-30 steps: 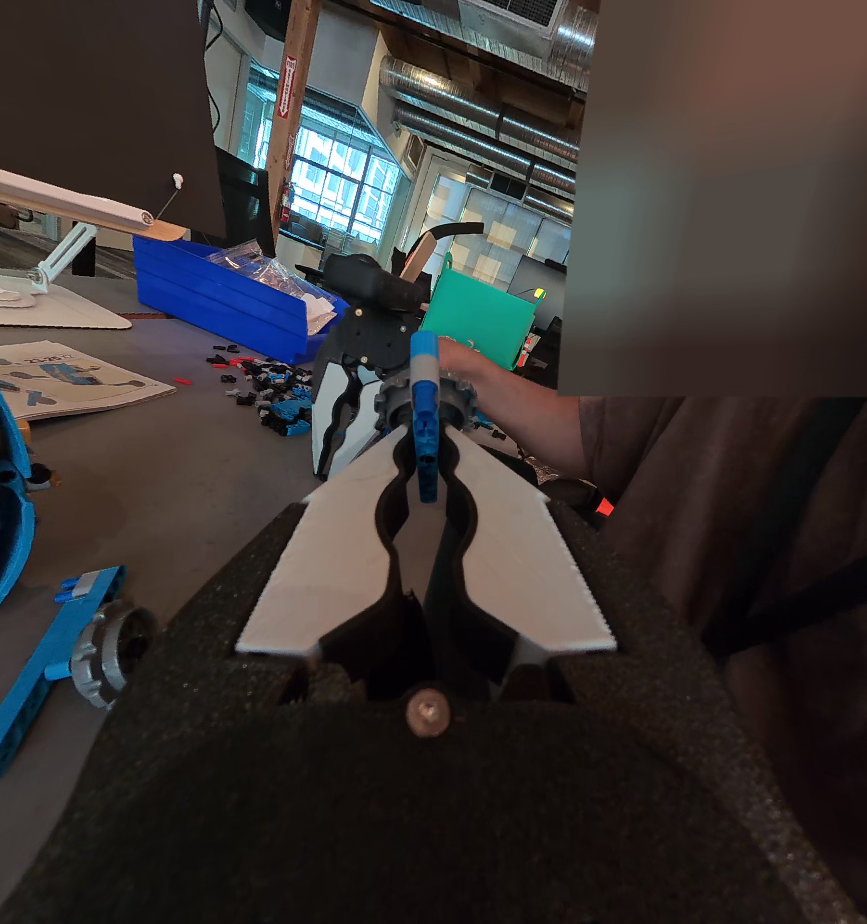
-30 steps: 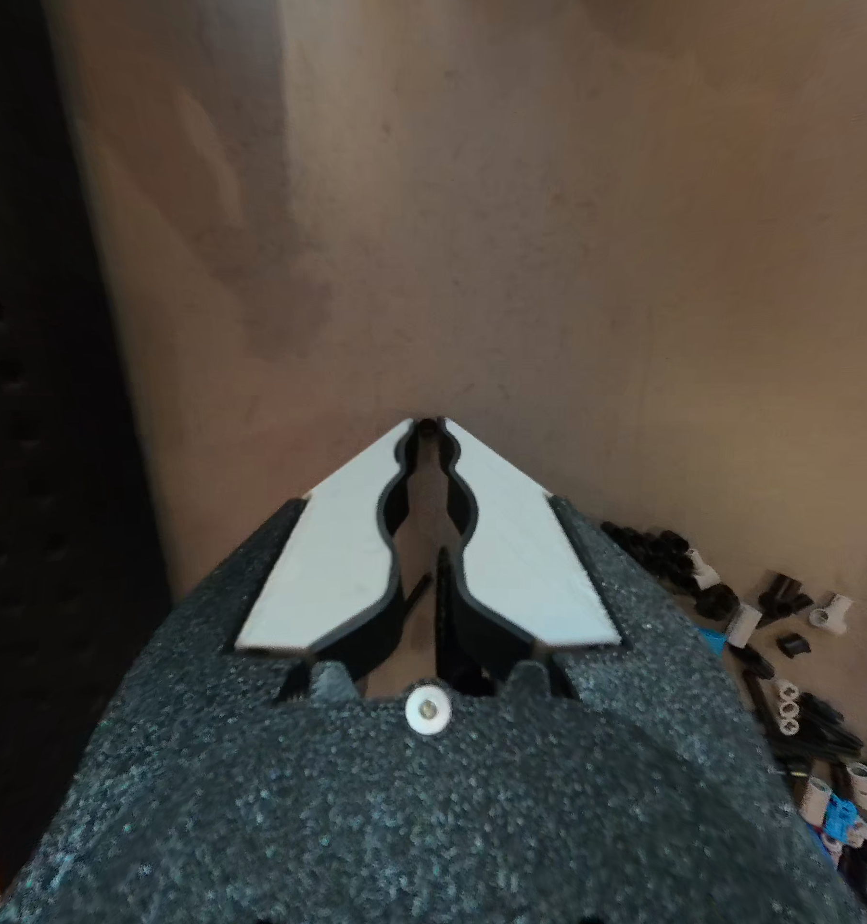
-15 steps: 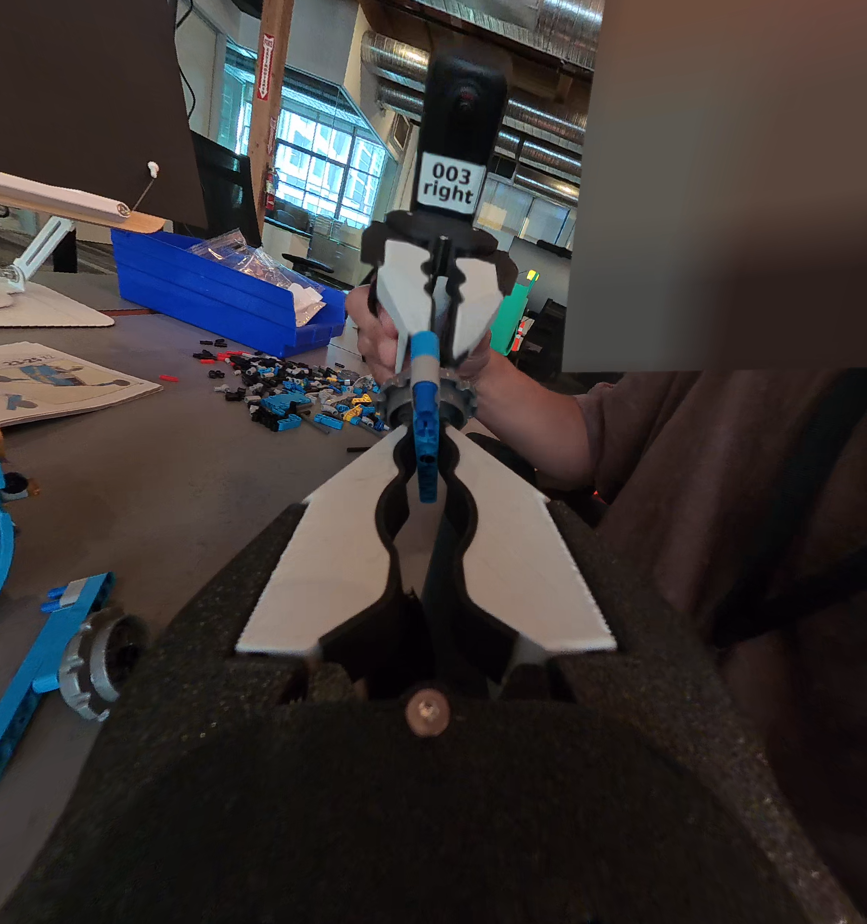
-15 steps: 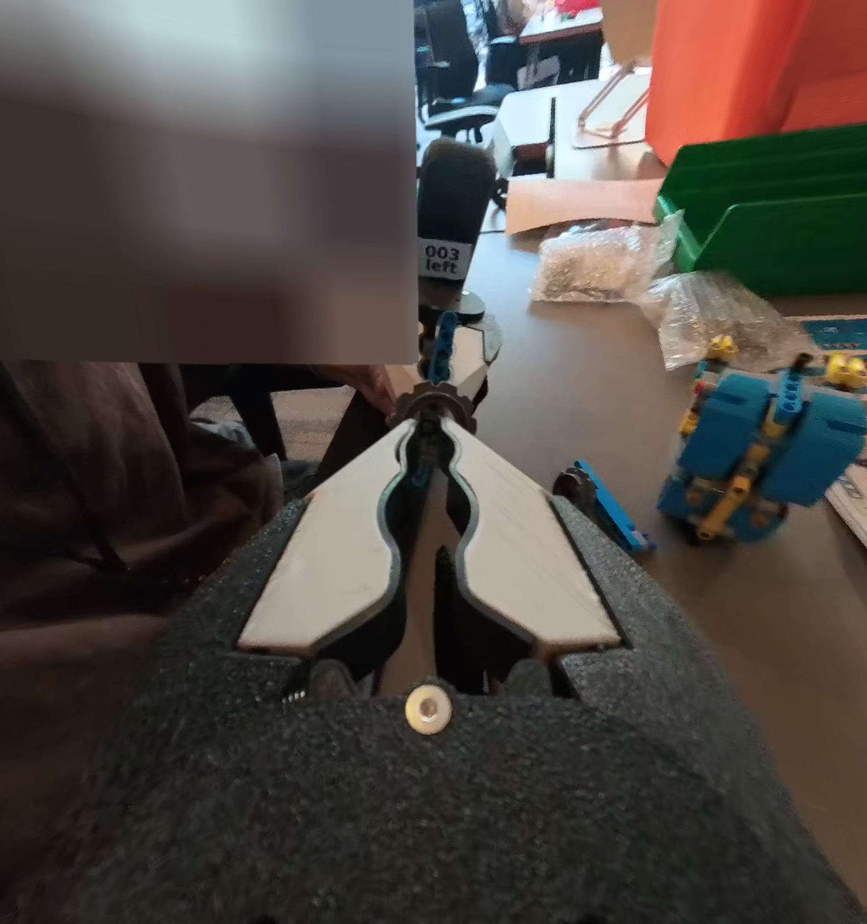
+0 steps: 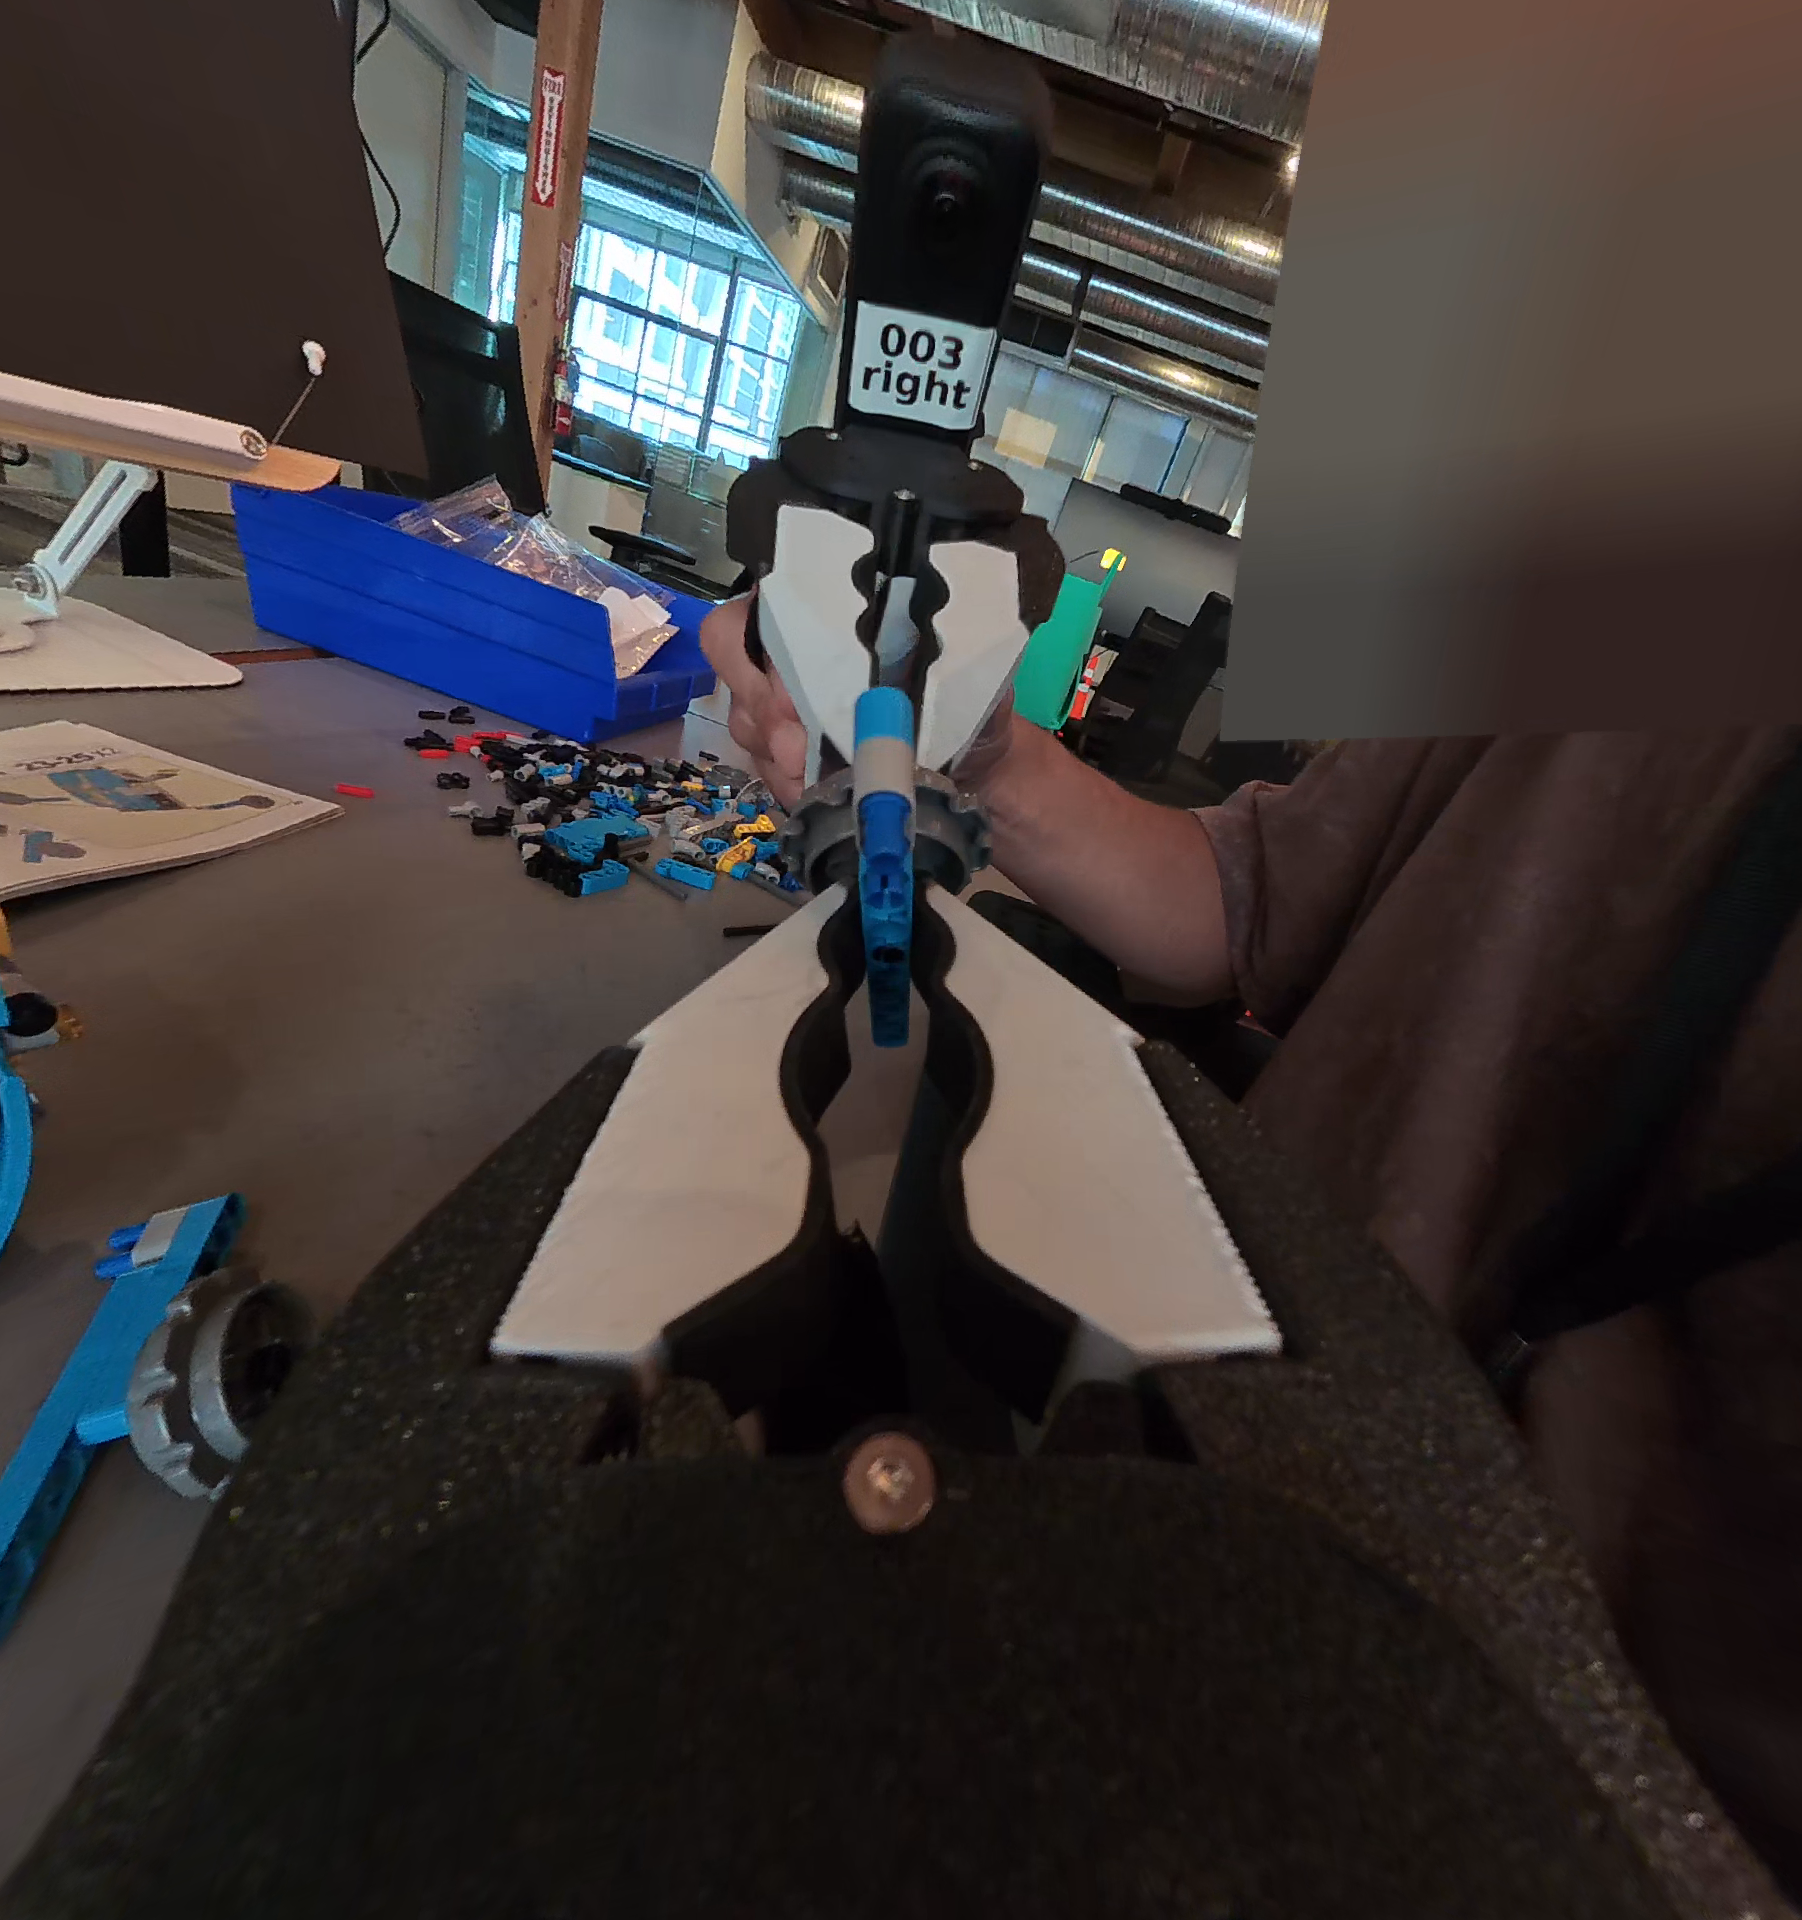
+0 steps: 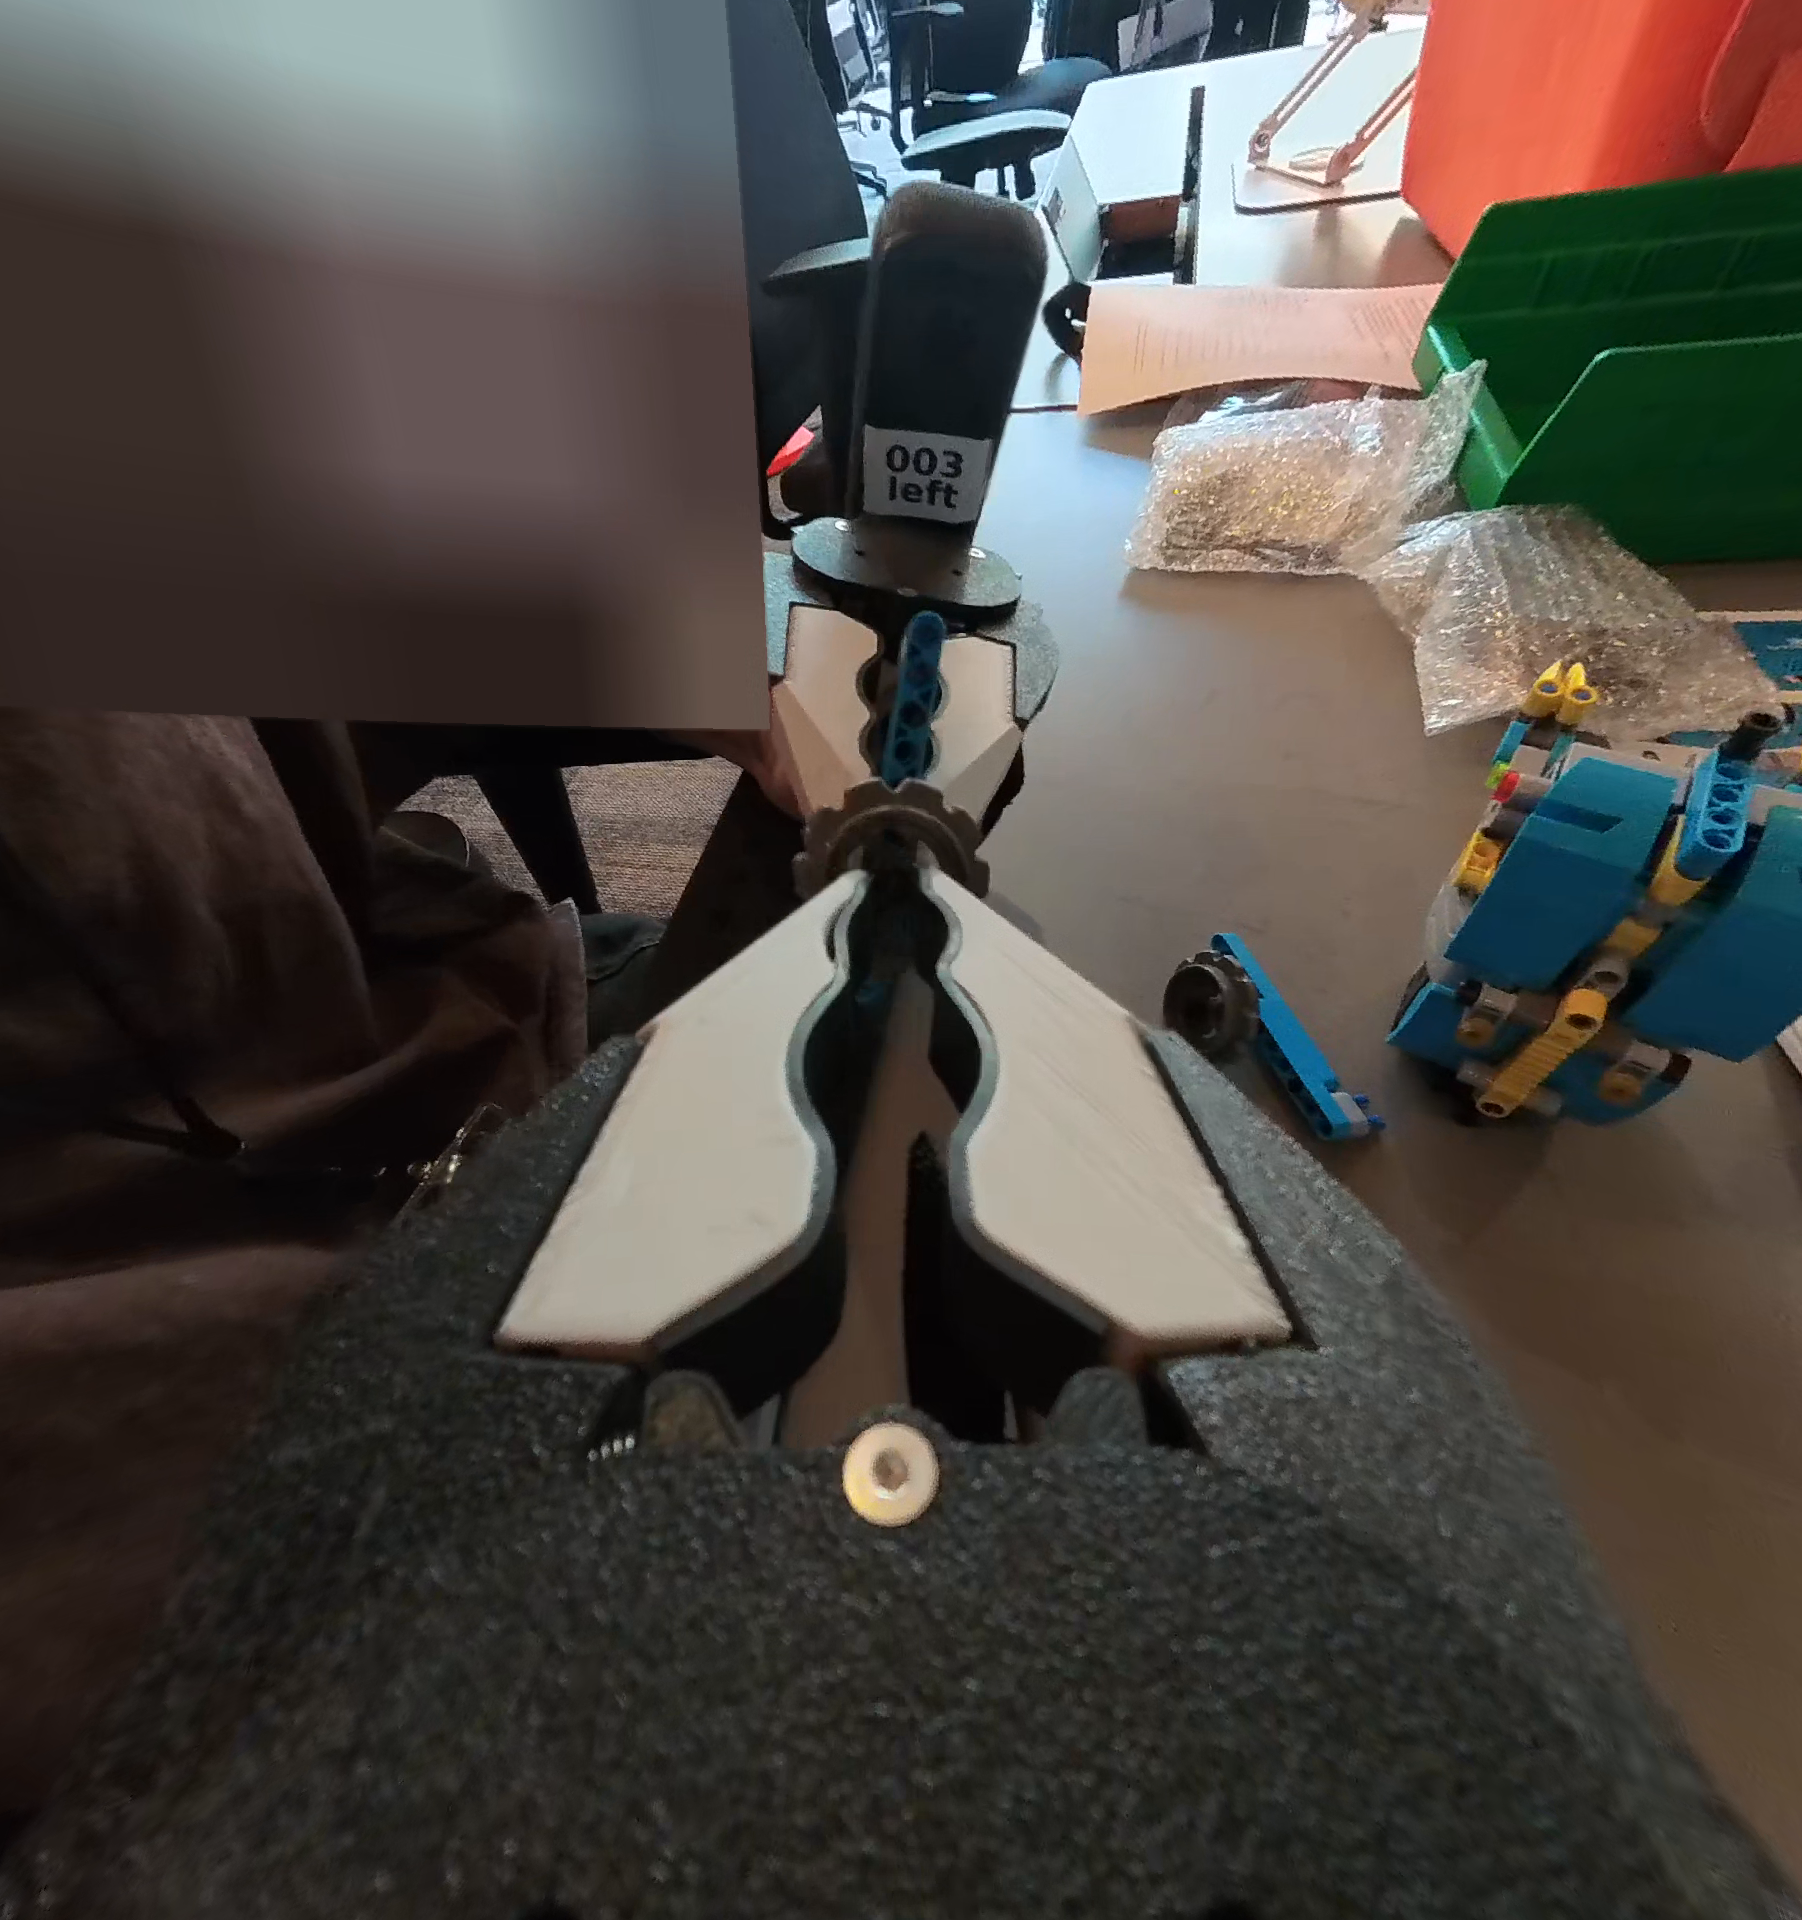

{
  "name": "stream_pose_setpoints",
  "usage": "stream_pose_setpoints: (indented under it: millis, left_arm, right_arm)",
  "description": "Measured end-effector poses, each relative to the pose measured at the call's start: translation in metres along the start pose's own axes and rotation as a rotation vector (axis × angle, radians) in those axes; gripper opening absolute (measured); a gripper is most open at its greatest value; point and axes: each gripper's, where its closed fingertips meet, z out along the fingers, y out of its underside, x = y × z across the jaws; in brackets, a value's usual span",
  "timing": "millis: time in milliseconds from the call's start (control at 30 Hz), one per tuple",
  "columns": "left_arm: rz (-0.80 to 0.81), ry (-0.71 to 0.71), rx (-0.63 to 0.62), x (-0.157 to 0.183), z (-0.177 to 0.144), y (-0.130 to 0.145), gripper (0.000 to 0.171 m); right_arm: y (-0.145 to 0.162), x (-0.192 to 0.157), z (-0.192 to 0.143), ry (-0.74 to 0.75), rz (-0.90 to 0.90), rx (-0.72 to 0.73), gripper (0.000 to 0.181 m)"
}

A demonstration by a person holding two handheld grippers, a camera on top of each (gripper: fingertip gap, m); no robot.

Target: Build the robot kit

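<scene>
My left gripper (image 5: 881, 894) is shut on a blue holed beam (image 5: 889, 977) and holds it above the table edge. A grey gear (image 5: 824, 831) and a blue-and-grey pin (image 5: 884, 764) sit at the beam's far end. My right gripper (image 5: 881, 743) faces it tip to tip. In the right wrist view my right gripper (image 6: 889, 888) is closed around the pin's blue end (image 6: 871, 992), pressed against the gear (image 6: 835, 831). Beyond it are the beam (image 6: 912, 707) and the left gripper (image 6: 899, 779).
A second blue beam with a gear (image 6: 1281, 1039) lies on the grey table (image 5: 357, 1039) beside a blue-and-yellow brick model (image 6: 1624, 935). A pile of small parts (image 5: 616, 810), a blue bin (image 5: 440, 613), a booklet (image 5: 97, 800), green bins (image 6: 1655, 364) and bubble-wrap bags (image 6: 1292, 478) surround it. The tips of both grippers are at nearly the same place.
My right gripper swung up from the table beside the parts pile, turned toward the left gripper and closed in on the gear end. The left gripper kept its hold and barely moved.
</scene>
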Motion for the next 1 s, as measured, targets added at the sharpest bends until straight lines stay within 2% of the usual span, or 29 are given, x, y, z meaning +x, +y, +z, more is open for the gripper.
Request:
stream_pose_setpoints:
  millis: [633, 1000]
  left_arm:
    - [0.003, -0.012, -0.02, -0.002, 0.001, 0.003, 0.006]
    - [-0.019, 0.011, 0.052, 0.0, -0.004, -0.008, 0.006]
  right_arm:
    - [0.004, 0.0, 0.001, -0.066, 0.068, 0.016, 0.006]
    - [-0.005, 0.0, 0.002, -0.059, 0.079, 0.14, 0.007]
